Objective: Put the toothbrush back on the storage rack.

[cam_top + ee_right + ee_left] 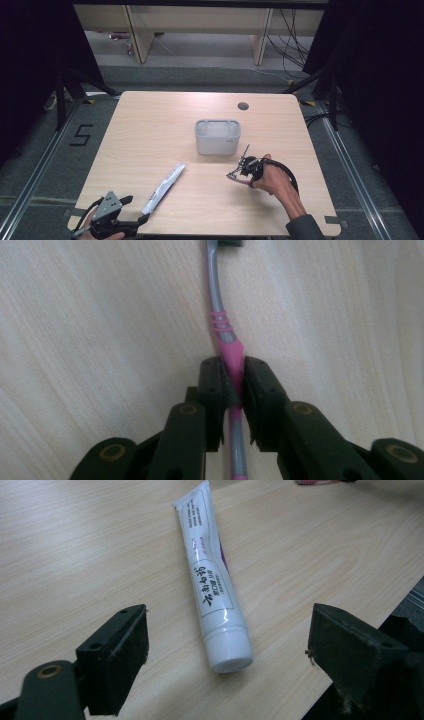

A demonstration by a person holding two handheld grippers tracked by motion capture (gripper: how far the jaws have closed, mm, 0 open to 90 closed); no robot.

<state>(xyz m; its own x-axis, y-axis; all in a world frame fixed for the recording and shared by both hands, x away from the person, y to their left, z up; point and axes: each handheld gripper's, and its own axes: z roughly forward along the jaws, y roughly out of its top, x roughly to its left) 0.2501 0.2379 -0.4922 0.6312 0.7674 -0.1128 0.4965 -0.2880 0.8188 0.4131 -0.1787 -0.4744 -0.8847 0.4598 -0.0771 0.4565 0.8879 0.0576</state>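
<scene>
A pink and grey toothbrush [220,315] lies along the wooden table, and my right gripper [232,375] is shut on its pink handle. In the high view this gripper [243,164] is just in front of the grey container [217,146], with the toothbrush [246,151] pointing away toward it. A white toothpaste tube [212,575] lies on the table with its cap [229,652] toward me. My left gripper [230,630] stands open around the cap end without touching it. From above, that gripper [137,208] is at the table's near left edge, next to the tube [165,187].
The light wooden table [150,125] has a round cable hole [243,106] at the back right. The grey container has compartments along its top. Dark floor and black stands surround the table. The table's front edge runs right beside my left gripper.
</scene>
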